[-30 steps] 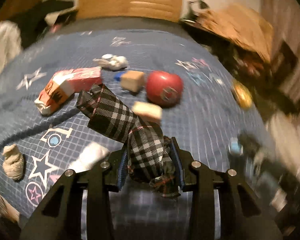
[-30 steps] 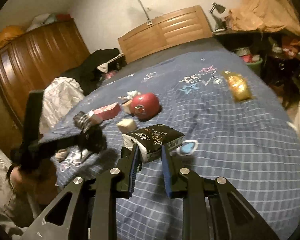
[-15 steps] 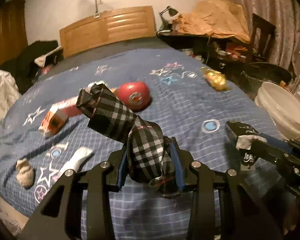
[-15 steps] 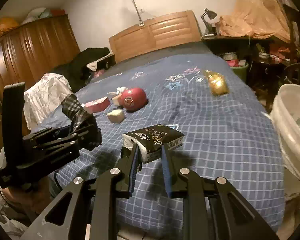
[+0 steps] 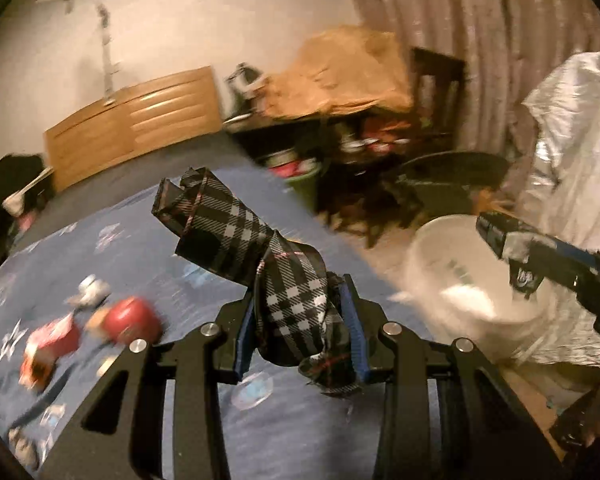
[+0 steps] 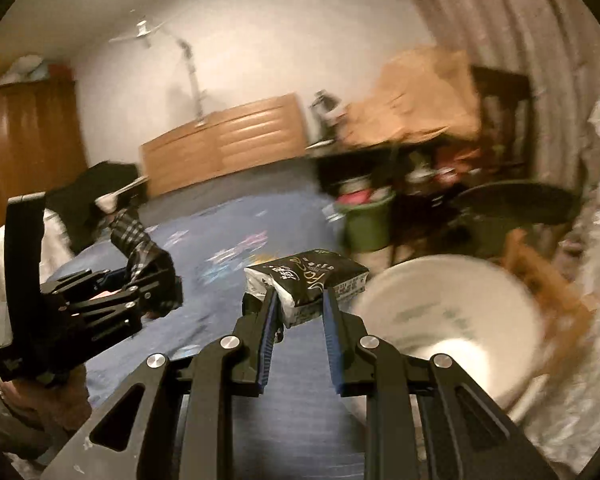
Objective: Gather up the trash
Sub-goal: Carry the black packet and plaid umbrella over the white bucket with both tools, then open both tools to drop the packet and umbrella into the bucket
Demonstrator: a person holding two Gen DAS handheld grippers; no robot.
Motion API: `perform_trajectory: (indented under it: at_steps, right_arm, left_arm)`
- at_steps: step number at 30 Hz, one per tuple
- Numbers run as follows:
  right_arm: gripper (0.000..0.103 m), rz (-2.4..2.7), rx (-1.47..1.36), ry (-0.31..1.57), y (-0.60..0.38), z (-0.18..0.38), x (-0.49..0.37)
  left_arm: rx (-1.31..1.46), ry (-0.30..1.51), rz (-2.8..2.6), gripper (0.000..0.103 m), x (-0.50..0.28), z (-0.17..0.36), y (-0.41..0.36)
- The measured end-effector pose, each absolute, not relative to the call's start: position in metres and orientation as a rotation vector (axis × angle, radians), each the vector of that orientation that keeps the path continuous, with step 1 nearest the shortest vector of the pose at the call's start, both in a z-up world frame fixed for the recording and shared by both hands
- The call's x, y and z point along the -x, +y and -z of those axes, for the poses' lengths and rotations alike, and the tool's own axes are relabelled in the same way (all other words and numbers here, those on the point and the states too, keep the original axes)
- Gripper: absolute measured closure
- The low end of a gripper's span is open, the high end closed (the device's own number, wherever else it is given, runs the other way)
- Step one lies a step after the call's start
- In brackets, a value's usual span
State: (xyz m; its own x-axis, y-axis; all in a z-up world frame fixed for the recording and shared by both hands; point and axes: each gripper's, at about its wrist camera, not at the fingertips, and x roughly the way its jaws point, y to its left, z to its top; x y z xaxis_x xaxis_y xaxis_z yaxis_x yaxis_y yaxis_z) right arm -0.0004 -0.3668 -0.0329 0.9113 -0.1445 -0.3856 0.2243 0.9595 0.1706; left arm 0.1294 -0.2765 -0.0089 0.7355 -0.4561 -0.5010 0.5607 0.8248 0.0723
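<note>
Clamping on a plaid cloth [image 5: 288,280], the left gripper [image 5: 300,332] is seen closed round the bundle, whose rolled end rises up and to the left above the blue bedspread [image 5: 140,248]. The right gripper [image 6: 298,312] is pinched narrowly on a black-and-white packet [image 6: 308,280], which is held above the bed's edge just beside the rim of a white bucket [image 6: 452,320]. Open floor is visible between bed and bucket in the left wrist view (much blurred). A red round object [image 5: 130,320] and a red-and-white carton [image 5: 46,348] are recorded on the bed in that view only. A wooden wardrobe [image 6: 24,140] is shown in the right wrist view only. A wooden headboard [image 6: 224,140] closes the far edge.
</note>
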Motion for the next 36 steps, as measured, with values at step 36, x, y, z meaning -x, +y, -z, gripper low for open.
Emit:
perform_trajectory:
  at_steps: [36]
  right_arm:
    - [0.079,0.406,-0.269,0.426,-0.545,0.037,0.031]
  left_arm:
    - [-0.362,0.493,0.86,0.066,-0.128,0.031,-0.471]
